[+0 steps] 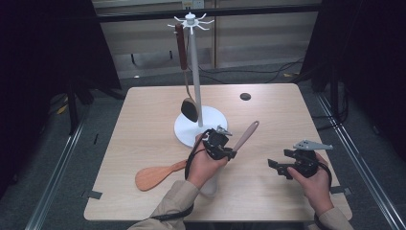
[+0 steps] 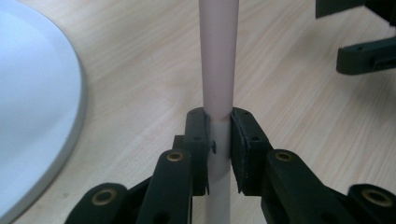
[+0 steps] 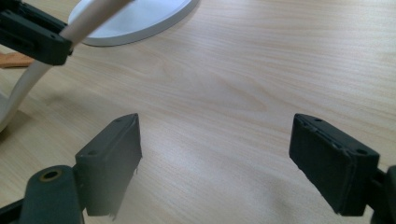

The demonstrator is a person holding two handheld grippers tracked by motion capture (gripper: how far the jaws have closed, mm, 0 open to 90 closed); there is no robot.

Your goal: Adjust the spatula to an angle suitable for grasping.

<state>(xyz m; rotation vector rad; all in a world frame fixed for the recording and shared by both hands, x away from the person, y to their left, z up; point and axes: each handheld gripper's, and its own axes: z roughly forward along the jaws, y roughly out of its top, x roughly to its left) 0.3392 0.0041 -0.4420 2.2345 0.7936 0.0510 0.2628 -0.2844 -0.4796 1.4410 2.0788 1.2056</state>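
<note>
My left gripper (image 1: 231,152) is shut on a utensil with a long pale pink handle (image 1: 247,135), held tilted just off the table near the stand's base. In the left gripper view the jaws (image 2: 218,140) clamp the handle (image 2: 218,56) from both sides. The utensil's white lower end (image 1: 210,184) shows below the person's left hand. My right gripper (image 1: 280,159) stands open to the right, low over bare table, with nothing between its jaws (image 3: 215,163). In the right gripper view, the left gripper (image 3: 32,32) holds the handle (image 3: 84,21) at the top left.
A white utensil stand (image 1: 195,72) with a round base (image 1: 191,132) rises at mid table. A brown-handled ladle (image 1: 182,52) hangs from one of its hooks. A wooden spatula (image 1: 155,176) lies at the front left. A small dark disc (image 1: 245,96) sits at the back.
</note>
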